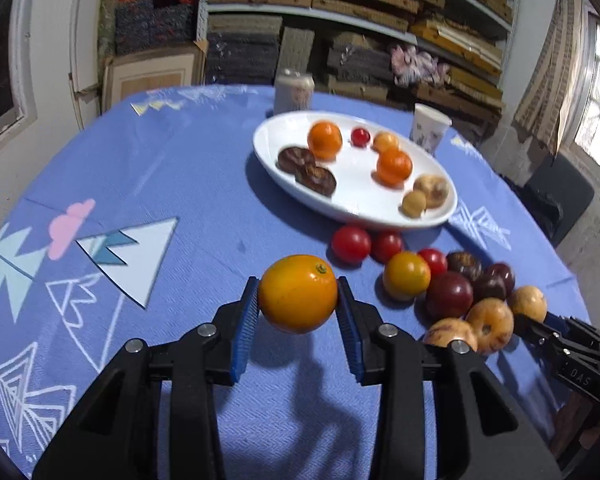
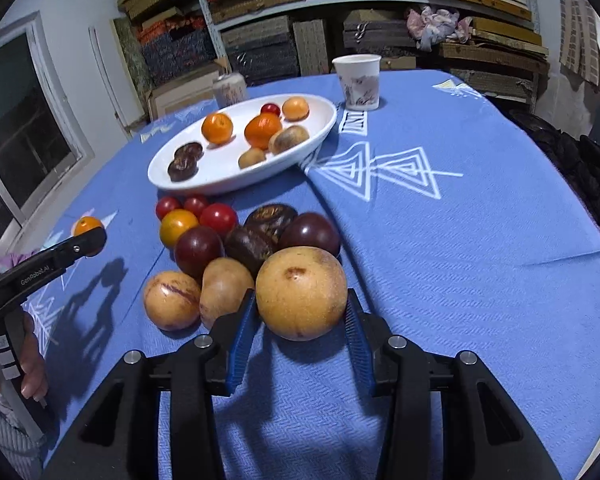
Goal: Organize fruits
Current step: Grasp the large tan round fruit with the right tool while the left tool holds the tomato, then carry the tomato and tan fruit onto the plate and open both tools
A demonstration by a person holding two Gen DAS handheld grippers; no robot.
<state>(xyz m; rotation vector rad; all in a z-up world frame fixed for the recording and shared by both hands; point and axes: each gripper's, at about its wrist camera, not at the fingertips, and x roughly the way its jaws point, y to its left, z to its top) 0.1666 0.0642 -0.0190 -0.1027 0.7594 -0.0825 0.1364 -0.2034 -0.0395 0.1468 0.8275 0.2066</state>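
Observation:
My left gripper (image 1: 298, 300) is shut on an orange (image 1: 298, 293) and holds it above the blue tablecloth, short of the white oval plate (image 1: 284, 128). The plate holds oranges, a small red fruit, dark fruits and tan fruits. My right gripper (image 2: 301, 304) is shut on a large tan round fruit (image 2: 301, 293) at the near edge of a pile of loose fruit (image 2: 220, 240): red tomatoes, an orange, dark plums and tan fruits. The plate also shows in the right wrist view (image 2: 172, 160). The left gripper with its orange (image 2: 86, 228) shows at the left there.
A paper cup (image 2: 358, 80) and a drink can (image 2: 230, 88) stand behind the plate. A blue patterned tablecloth (image 2: 460, 240) covers the round table. Shelves of stacked boxes fill the background. A dark chair (image 1: 556, 196) stands at the right.

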